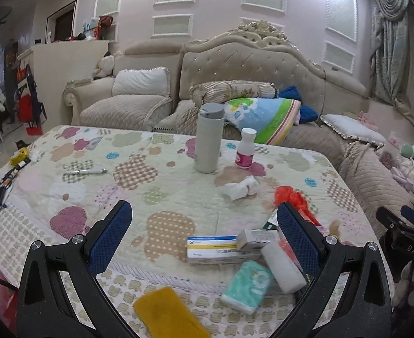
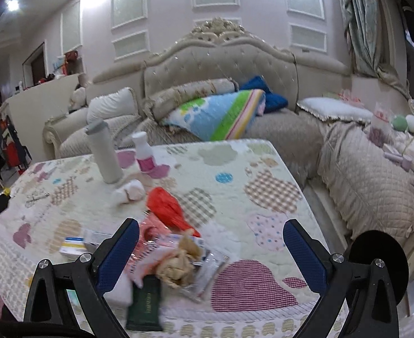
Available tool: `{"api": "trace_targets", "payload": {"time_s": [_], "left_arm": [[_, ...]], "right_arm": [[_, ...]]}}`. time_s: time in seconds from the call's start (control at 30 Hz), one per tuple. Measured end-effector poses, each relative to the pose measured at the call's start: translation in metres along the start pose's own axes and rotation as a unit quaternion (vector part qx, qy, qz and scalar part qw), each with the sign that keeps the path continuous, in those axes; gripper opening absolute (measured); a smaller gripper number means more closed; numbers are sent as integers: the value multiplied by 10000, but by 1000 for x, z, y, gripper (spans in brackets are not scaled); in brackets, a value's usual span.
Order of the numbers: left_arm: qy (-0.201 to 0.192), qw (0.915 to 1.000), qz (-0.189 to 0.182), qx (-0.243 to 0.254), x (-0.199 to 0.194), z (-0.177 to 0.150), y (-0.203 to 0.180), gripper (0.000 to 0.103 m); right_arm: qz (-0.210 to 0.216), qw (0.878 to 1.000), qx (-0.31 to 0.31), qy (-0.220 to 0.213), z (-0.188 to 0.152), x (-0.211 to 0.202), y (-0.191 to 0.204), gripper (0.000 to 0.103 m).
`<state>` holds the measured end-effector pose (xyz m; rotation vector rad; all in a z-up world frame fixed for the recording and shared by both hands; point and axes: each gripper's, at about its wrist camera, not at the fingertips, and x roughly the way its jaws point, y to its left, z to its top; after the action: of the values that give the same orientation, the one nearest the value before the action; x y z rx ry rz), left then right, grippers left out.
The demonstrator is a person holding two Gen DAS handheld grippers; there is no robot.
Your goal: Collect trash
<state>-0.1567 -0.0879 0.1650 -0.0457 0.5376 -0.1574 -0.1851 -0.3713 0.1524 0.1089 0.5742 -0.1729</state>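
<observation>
Two grippers hung over a quilted tabletop (image 1: 178, 194) printed with pastel patchwork shapes, and both stood spread wide with nothing between their blue textured pads. The left gripper (image 1: 204, 225) framed the near edge, where most things lay: a flat yellow sponge-like pad (image 1: 167, 314) at the very edge, a white foam block (image 1: 283, 264), a soft teal tissue pack (image 1: 247, 286), and a long blue-and-yellow carton (image 1: 214, 249) with a smaller box (image 1: 256, 238) touching it. The right gripper (image 2: 211, 242) hovered above the trash near the near right corner: a crumpled red plastic bag (image 2: 167, 207), a wadded brown paper (image 2: 178, 264) on clear crinkled wrapping (image 2: 209, 267), and a dark green packet (image 2: 146, 304). Toward the far edge stood a tall grey cylindrical flask (image 1: 208, 138), lid shut, beside a small white bottle with a pink label (image 1: 246, 149); a crumpled white tissue (image 1: 240, 187) lay just in front of them. A pen (image 1: 86, 171) lay toward the left edge.
</observation>
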Motion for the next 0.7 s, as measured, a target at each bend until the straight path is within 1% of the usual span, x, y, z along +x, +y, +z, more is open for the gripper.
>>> {"api": "trace_targets", "payload": {"time_s": [0.2,0.4,0.57,0.7], "left_arm": [[-209,9998,-12,37,-12,0,-7,102],[-280,9996,0,9,-17,1,-7,102],[-332,9994,29,-2,-19,2,-6,102],[-319,9995,31,-3,-19,1,-7,102]], "right_arm": [[52,9995,-59,-318,5,-19,15,102],[77,9985,-98,-527,9,-27,22,102],[41,9979,-191,-611,12,-31,26,102],[71,9980,-145,-619,13,-31,26,102]]}}
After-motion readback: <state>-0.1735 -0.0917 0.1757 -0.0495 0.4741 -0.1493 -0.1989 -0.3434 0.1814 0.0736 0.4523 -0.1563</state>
